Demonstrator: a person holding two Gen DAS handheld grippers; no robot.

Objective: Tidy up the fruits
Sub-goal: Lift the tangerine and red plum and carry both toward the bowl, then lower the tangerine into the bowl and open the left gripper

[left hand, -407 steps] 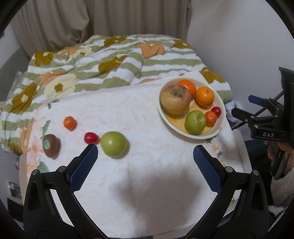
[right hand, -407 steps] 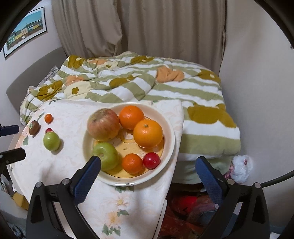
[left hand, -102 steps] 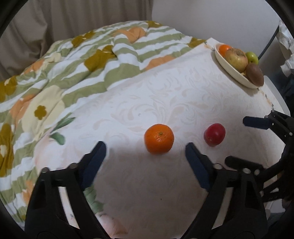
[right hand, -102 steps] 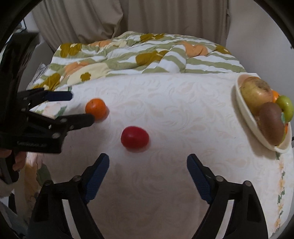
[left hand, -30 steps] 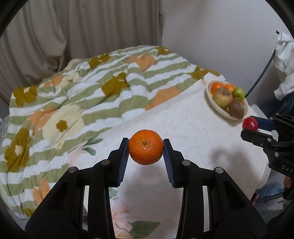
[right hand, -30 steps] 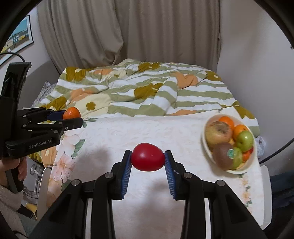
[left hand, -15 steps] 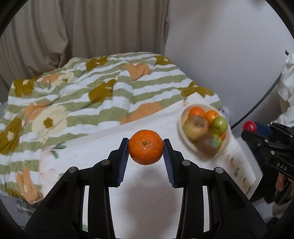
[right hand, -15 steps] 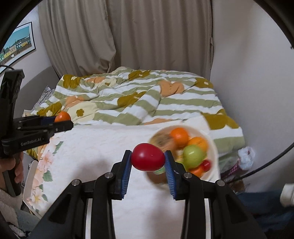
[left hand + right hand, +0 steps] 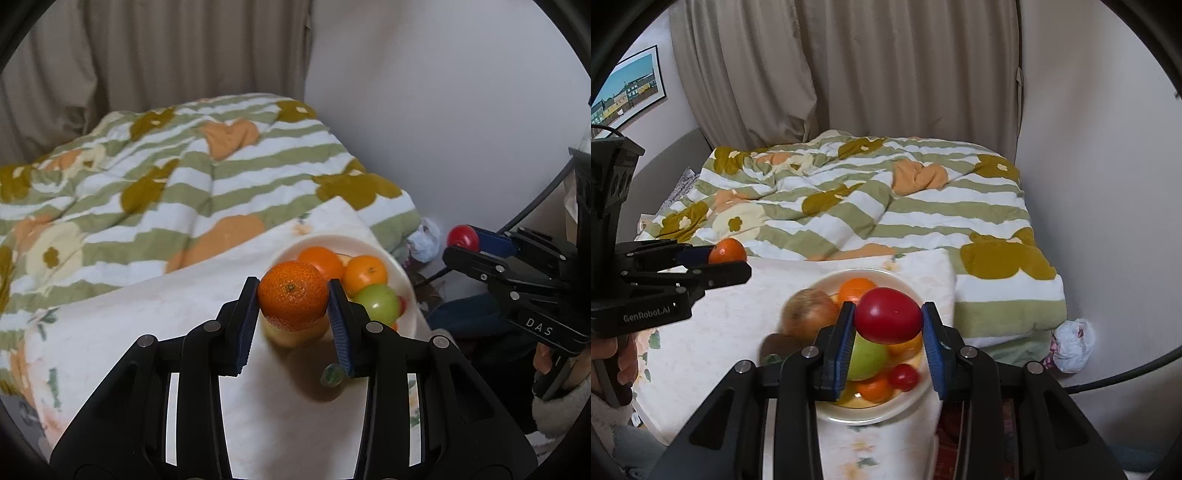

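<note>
My left gripper (image 9: 293, 300) is shut on a small orange mandarin (image 9: 293, 299) and holds it in the air just in front of the white fruit bowl (image 9: 397, 269). My right gripper (image 9: 888, 320) is shut on a red tomato-like fruit (image 9: 888, 314) and holds it above the same bowl (image 9: 875, 412). The bowl holds two oranges (image 9: 365, 272), a green apple (image 9: 378, 304), a russet apple (image 9: 809, 312), a kiwi and small red and orange fruits. The left gripper with its mandarin (image 9: 727, 251) shows at the left of the right wrist view. The right gripper with its red fruit (image 9: 463, 236) shows at the right of the left wrist view.
The bowl stands near the right end of a table covered with a white floral cloth (image 9: 147, 325). Behind it lies a bed with a green-striped flowered duvet (image 9: 886, 206). Curtains and a white wall stand behind. A crumpled white bag (image 9: 1071, 341) lies on the floor at the right.
Both grippers, each still holding its fruit, have moved right toward the bowl. The bowl is now directly behind the mandarin and under the red fruit.
</note>
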